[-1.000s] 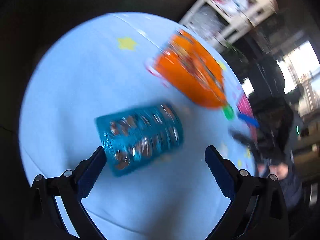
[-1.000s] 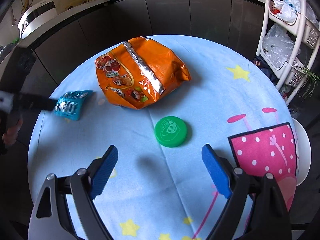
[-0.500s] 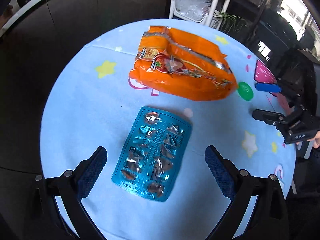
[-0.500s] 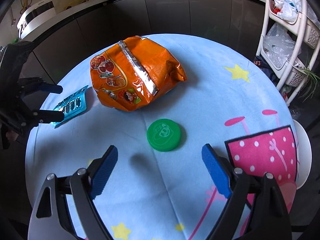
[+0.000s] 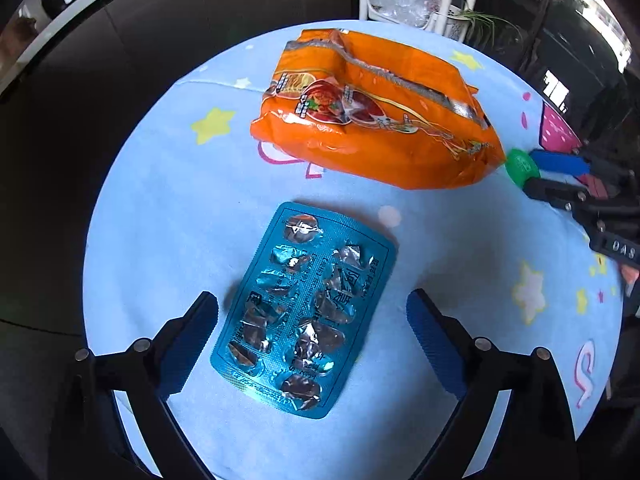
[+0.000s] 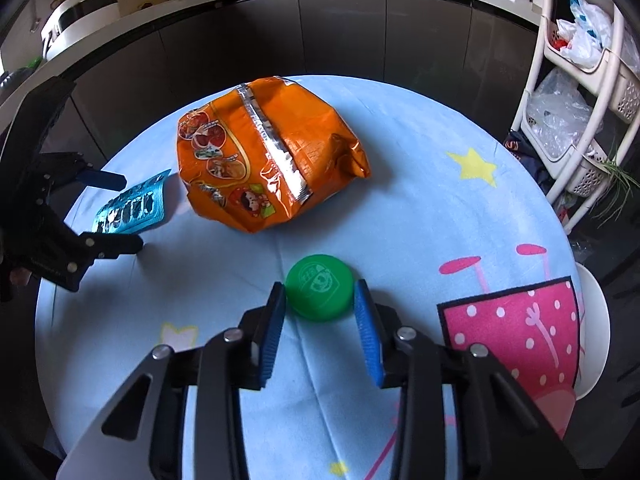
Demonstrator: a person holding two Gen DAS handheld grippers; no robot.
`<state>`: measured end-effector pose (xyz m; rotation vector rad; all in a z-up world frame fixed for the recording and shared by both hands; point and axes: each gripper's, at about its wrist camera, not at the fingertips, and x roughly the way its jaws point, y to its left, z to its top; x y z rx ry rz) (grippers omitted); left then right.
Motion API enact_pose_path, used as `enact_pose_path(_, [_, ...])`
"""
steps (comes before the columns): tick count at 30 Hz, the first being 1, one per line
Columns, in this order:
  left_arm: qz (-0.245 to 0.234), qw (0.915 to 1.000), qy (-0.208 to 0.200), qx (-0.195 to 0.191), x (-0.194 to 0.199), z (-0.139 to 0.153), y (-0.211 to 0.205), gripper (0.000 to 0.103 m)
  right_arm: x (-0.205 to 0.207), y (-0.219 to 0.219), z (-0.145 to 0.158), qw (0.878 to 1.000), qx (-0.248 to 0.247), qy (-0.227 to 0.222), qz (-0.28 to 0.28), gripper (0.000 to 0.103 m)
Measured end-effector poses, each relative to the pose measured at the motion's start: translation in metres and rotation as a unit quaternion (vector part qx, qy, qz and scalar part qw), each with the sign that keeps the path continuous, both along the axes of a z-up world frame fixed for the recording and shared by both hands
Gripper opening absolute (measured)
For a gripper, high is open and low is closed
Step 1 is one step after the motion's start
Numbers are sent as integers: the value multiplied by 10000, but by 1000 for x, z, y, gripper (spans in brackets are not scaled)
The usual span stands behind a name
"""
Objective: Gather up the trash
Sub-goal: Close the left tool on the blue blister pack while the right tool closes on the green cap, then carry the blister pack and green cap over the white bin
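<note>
Change: since half a second earlier, the right gripper (image 6: 320, 312) had narrowed its jaws from wide apart to close around the green cap (image 6: 320, 293); the left gripper (image 5: 312, 344) had kept its wide spread over the blister pack (image 5: 306, 312).
Right gripper: at lower centre of the right wrist view, blue pads sat just beside the cap on either side; actual contact could not be told.
Green cap: lay flat on the light blue tablecloth (image 6: 400, 220), between the fingertips, at mid-frame.
Left gripper: jaws stood wide apart and held nothing; the empty teal blister pack lay between them at lower centre of the left wrist view, its near end level with the pads.
Orange snack bag (image 5: 376, 108): rested beyond the pack in the upper centre of the left view, apart from it.
Pink patch (image 6: 516, 332): printed on the cloth at lower right of the right view.
White rack (image 6: 576, 92): stood past the table edge, upper right, holding plastic bags.
</note>
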<state>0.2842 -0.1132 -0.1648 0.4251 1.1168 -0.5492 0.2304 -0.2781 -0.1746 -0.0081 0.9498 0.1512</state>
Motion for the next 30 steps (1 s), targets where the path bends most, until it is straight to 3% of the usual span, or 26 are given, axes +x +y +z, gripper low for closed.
enact_pose_path(2, [152, 9997, 126, -137, 2, -1, 3, 86, -1, -2, 0, 10000, 28, -4, -2, 35])
enact_pose_path(6, [302, 9993, -6, -210, -1, 3, 7, 65, -6, -5, 4, 9999, 98, -83, -44, 35])
enact_pose_path(13, [375, 9986, -51, -369, -18, 16, -9, 63, -21, -20, 18, 9991, 303, -260, -121, 35])
enact_pose_path(20, [284, 9949, -240, -937, -38, 63, -50, 63, -44, -53, 38, 9974, 379, -516, -338, 35])
enact_pose_path(26, [-183, 9883, -211, -1501, -53, 98, -125, 63, -73, -119, 54, 9926, 406, -727, -886, 35])
enact_pose_path(30, [-466, 9863, -174, -1576, -55, 101, -189, 63, -92, -171, 51, 9873, 377, -727, -1362, 35])
